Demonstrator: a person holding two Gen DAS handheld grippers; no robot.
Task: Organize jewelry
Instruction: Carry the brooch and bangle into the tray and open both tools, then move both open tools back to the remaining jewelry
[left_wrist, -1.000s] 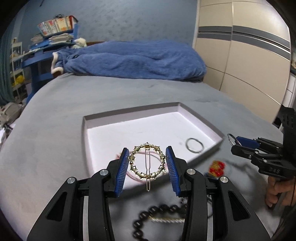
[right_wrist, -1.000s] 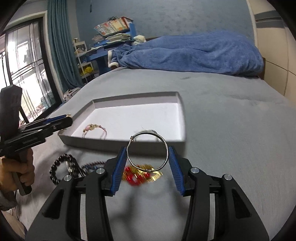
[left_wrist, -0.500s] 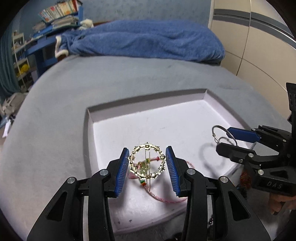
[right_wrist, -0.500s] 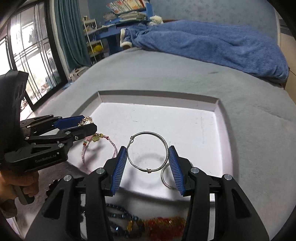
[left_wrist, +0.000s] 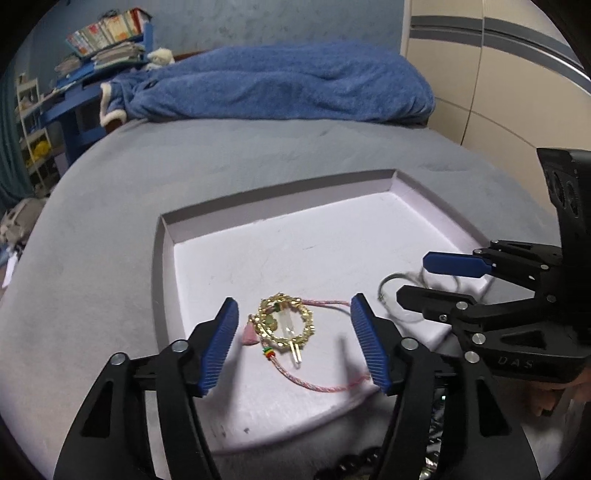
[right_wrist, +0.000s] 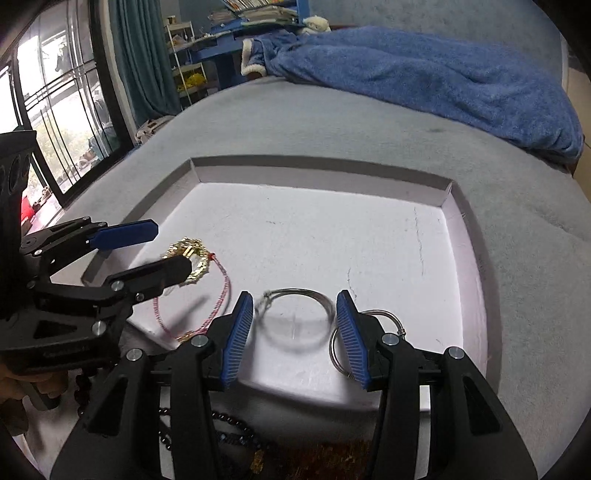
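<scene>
Both pieces have dropped from the fingers since a second ago; the gold hair clip lies in the tray beneath the released left gripper; the wire hoop rests between the parted right gripper, likely freshly deposited.

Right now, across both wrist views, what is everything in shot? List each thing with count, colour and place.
Shallow open box: one, white inside, grey rim, on the grey bed.
Round gold hair clip: one, gold, on the box floor between the left gripper's open fingers, over the cord bracelet.
Pink cord bracelet: one, pink, box floor, near edge.
Thin silver wire hoops: two; one between the right gripper's fingers, the other partly hidden behind its right finger.
Dark bead strand: one, black, on the bed before the box.
Blue blanket: one, far end of bed.
Left gripper: black, blue pads, open.
Right gripper: same, open.
</scene>
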